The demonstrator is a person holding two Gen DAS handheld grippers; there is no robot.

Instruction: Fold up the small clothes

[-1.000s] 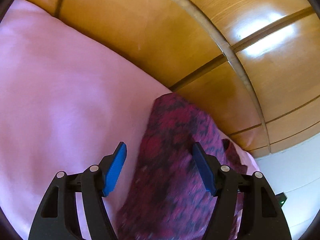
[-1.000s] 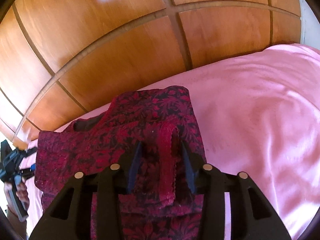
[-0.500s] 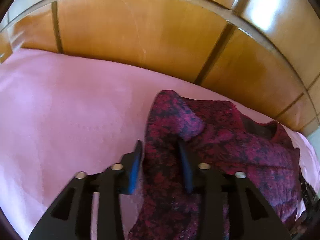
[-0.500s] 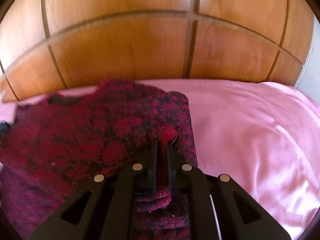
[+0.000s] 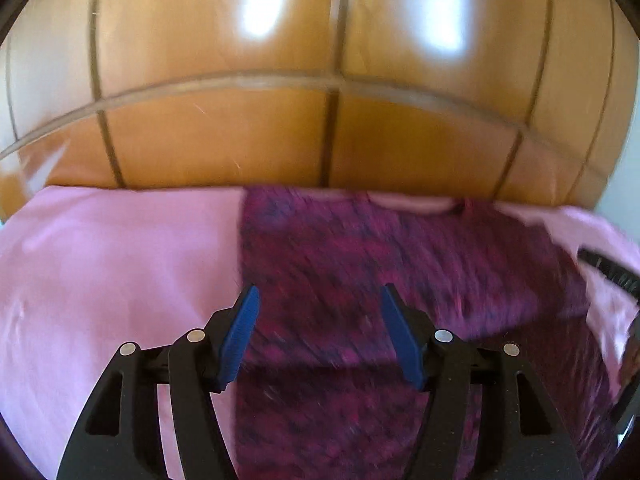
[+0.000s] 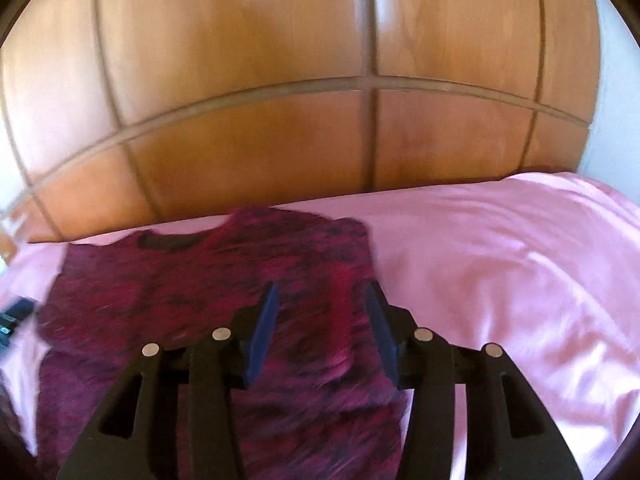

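You are holding your left hand-held gripper (image 5: pixel 318 306) wide open and gripping nothing, above the dark red patterned garment (image 5: pixel 400 280); your right hand-held gripper (image 6: pixel 320 304) is hovering equally agape over it. The garment is lying on the pink bed sheet (image 6: pixel 500 264), with the wooden panelled headboard (image 6: pixel 320 80) standing behind

A home bedroom: a pink bedsheet (image 6: pixel 500 264) against glossy wooden panelled doors (image 6: pixel 280 60).

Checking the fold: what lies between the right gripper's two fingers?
In the right wrist view, only the red-patterned garment lies between the open right gripper fingers.
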